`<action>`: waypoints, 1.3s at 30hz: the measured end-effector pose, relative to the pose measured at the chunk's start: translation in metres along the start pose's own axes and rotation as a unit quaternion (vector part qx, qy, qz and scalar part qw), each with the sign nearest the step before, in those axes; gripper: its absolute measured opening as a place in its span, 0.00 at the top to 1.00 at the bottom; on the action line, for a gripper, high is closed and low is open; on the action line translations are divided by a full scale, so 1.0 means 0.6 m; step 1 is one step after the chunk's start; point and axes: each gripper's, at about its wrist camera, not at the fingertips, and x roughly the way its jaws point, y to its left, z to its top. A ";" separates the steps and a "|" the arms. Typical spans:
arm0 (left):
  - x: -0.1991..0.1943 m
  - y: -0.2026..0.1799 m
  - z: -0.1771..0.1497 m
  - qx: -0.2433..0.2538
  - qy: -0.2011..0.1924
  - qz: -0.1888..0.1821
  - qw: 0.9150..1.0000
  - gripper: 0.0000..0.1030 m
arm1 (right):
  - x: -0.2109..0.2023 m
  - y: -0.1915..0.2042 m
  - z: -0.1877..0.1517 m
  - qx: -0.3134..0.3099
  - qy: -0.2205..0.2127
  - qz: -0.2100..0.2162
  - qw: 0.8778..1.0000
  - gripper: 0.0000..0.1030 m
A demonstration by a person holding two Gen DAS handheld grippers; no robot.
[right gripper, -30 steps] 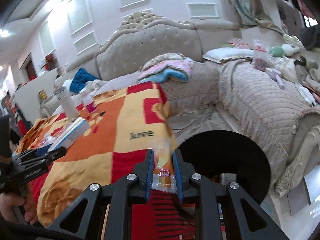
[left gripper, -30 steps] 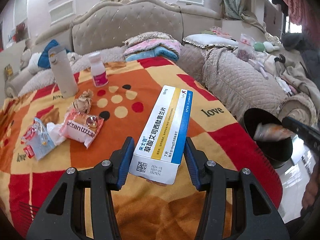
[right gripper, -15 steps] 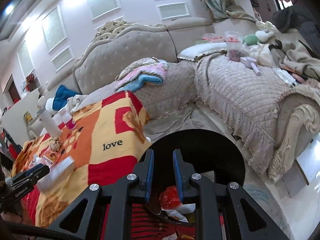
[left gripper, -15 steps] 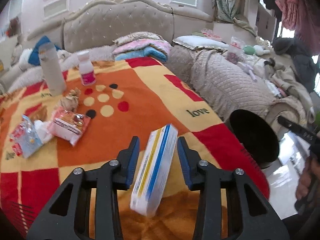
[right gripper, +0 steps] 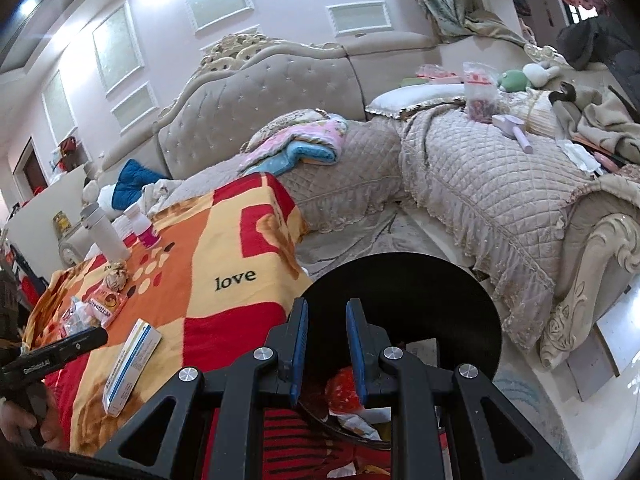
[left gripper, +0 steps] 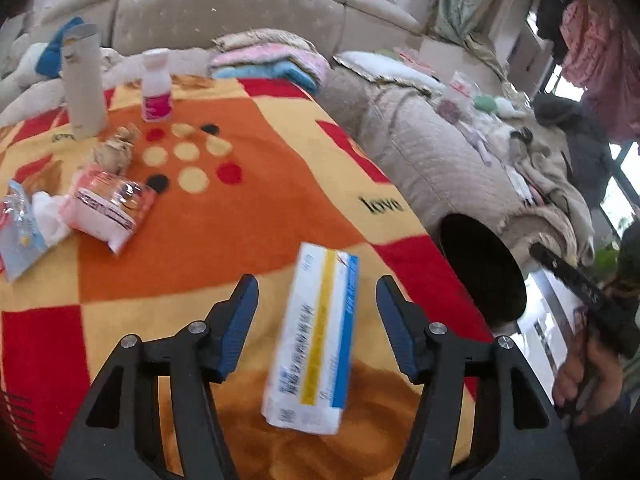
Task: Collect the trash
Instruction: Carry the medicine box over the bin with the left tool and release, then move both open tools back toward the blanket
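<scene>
**Box let go on the blanket, wrapper gone into the bin**

A living room with a tufted beige sofa [right gripper: 280,92], and in front of me a table under a red, orange and yellow blanket [left gripper: 248,216] with "love" printed on it. My left gripper [left gripper: 316,324] hangs over the near edge, its jaws opening, and the medicine box [left gripper: 316,340] lies flat on the blanket between them, touched by neither pad. I judge I have set it down to take a better hold, since it sits lengthwise along my fingers. My right gripper [right gripper: 327,344] is over the black trash bin [right gripper: 440,280] beside the table, jaws closed to their narrowest with nothing between them; red and white wrappers [right gripper: 344,390] lie in the bin below.

A second ago the box stood tilted up between my left jaws, and my right jaws pinched a small wrapper; that wrapper is now out of them. Still to collect, farther up the blanket: a pink packet [left gripper: 106,208], a blue-and-clear packet [left gripper: 20,232] and crumpled paper [left gripper: 116,148]. The white tumbler [left gripper: 84,84] and small bottle [left gripper: 157,88] stand upright beyond.
</scene>
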 end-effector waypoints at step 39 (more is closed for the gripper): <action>0.166 -0.295 0.026 0.158 0.073 -0.042 0.984 0.42 | -0.012 -0.121 0.003 0.115 0.012 -0.101 0.988 0.82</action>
